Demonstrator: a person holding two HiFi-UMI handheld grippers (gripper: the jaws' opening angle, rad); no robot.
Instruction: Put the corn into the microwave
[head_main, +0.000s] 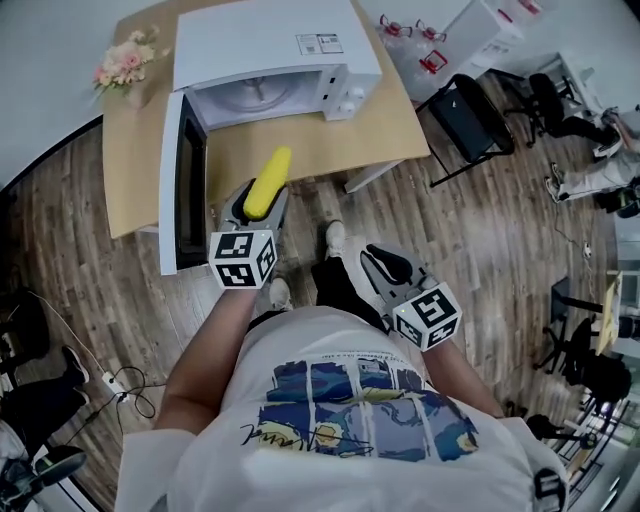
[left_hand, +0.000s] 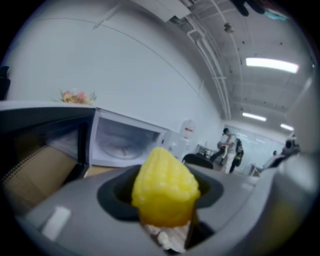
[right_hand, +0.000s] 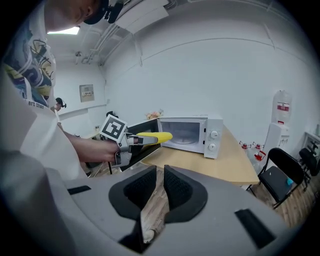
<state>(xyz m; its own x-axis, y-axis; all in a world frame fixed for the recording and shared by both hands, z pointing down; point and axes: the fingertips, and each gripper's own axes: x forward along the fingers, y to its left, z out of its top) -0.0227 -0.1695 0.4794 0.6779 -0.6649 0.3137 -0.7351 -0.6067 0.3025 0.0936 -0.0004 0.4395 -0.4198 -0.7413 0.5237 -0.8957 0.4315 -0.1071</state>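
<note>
While the left gripper (head_main: 258, 205) clamps the bumpy yellow tapered corn cob (head_main: 270, 180) in front of the open boxy white microwave (head_main: 280, 45), the right gripper (right_hand: 155, 189) is empty, with its ribbed black pads (right_hand: 178, 189) slightly apart.

Pale wood table (head_main: 385, 135), seen from above. Microwave (head_main: 270, 45) sits at its 12 o'clock, door swung open toward 9. Pink flowers (head_main: 125, 62) at the 10 o'clock corner. Plank floor (head_main: 480, 240) around it: black chair (head_main: 468, 115) at 2 o'clock from the table, power strip (head_main: 112, 383) with cable at 7.
</note>
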